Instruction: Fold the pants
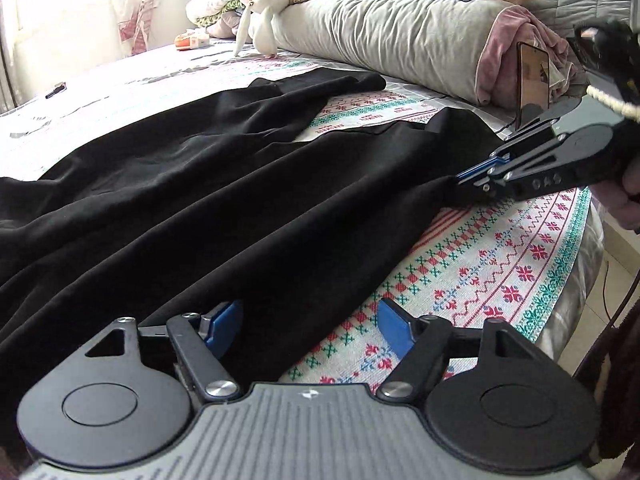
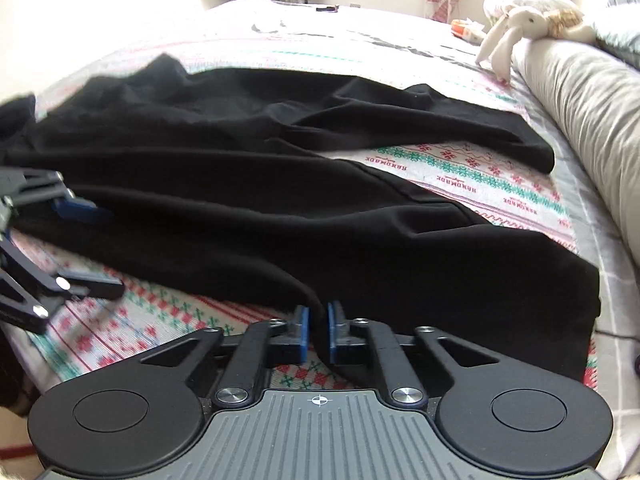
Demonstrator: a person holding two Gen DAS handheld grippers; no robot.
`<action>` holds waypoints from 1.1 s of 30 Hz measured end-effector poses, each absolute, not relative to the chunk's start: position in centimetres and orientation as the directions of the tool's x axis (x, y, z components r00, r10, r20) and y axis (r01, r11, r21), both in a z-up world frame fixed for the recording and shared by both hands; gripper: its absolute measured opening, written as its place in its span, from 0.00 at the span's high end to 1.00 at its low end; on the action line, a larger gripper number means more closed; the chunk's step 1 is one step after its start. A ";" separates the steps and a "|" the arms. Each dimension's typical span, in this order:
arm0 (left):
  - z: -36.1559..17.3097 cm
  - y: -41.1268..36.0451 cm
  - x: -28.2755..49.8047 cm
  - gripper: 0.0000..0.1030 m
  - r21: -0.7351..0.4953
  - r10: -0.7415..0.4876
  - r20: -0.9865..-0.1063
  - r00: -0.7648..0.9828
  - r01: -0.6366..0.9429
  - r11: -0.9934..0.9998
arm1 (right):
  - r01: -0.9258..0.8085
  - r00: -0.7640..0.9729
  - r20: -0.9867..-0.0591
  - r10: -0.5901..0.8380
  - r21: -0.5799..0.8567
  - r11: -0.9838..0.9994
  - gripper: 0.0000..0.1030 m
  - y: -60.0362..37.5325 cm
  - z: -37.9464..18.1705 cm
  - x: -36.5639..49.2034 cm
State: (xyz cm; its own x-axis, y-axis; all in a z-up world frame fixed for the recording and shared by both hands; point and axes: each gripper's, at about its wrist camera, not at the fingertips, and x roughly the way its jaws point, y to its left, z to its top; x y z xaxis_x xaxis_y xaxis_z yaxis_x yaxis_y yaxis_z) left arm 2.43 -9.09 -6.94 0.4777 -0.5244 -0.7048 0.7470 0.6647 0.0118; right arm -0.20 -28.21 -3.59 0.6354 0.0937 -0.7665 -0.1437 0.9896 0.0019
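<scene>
Black pants [image 1: 208,184] lie spread on the patterned bed sheet, two legs running toward the pillows; they also fill the right wrist view [image 2: 280,184]. My left gripper [image 1: 310,322] is open, its blue pads either side of the near edge of the closer leg. My right gripper [image 2: 318,330] is shut on a fold of the pants' edge near the leg end. It shows from the side in the left wrist view [image 1: 460,182], pinching the cloth. The left gripper shows at the left of the right wrist view [image 2: 100,248], jaws apart.
A long grey bolster [image 1: 384,36] and a pink blanket [image 1: 520,48] lie behind the pants. A white plush toy [image 1: 264,12] sits on the bolster. A phone [image 1: 532,80] stands upright near the blanket. The bed edge [image 1: 576,280] drops off at right.
</scene>
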 end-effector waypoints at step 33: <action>-2.9 -10.9 -0.1 0.27 -0.012 -0.648 -0.693 0.316 0.894 0.449 | 0.198 0.588 -0.809 0.020 0.168 0.966 0.51 -37.6 1.8 -4.9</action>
